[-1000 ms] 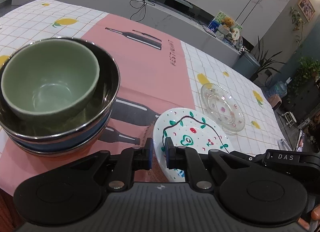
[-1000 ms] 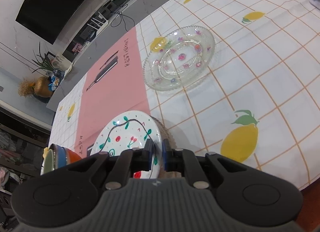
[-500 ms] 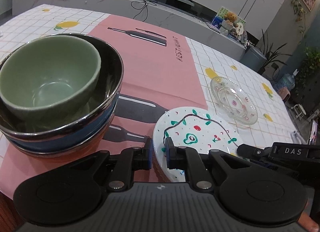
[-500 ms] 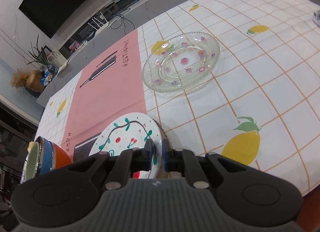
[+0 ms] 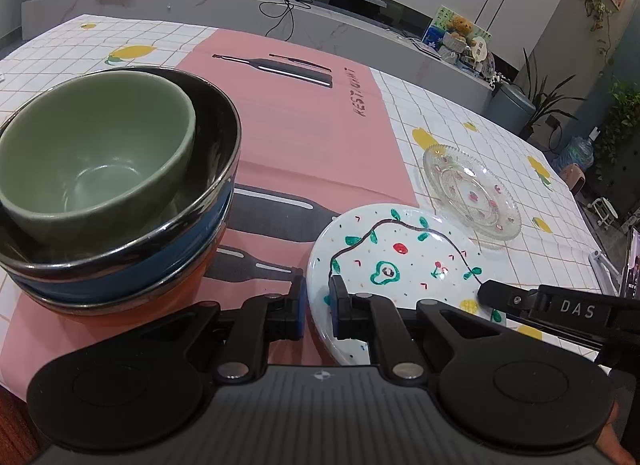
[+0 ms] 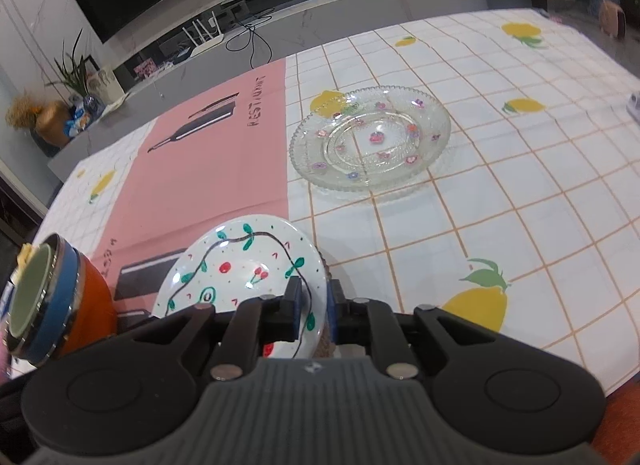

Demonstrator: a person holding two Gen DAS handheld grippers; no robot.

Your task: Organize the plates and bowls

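A white plate painted with leaves and cherries (image 5: pixel 400 261) (image 6: pixel 240 265) hangs tilted just above the tablecloth. My left gripper (image 5: pixel 318 307) is shut on its near rim. My right gripper (image 6: pixel 314 309) has the opposite rim between its pads, and its jaws are opening slightly. One finger of that gripper (image 5: pixel 504 297) shows on the plate's right edge. Beyond lies a clear glass plate with flower dots (image 5: pixel 472 197) (image 6: pixel 372 141). To the left stands a bowl stack (image 6: pixel 52 297): a green bowl (image 5: pixel 92 161) sits in a dark silver-rimmed bowl (image 5: pixel 218 133), over blue and orange ones.
The table wears a white checked cloth with lemons (image 6: pixel 480 301) and a pink bottle-print panel (image 5: pixel 312 137). Its near edge lies just under both grippers. A stand with a screen (image 5: pixel 630 265) is at the right edge. A grey low cabinet (image 5: pixel 360 21) runs behind the table.
The right gripper has rolled and shifted a little with the painted plate's rim in its jaws, and the jaws now stand slightly wider. The left gripper has kept its place and grip.
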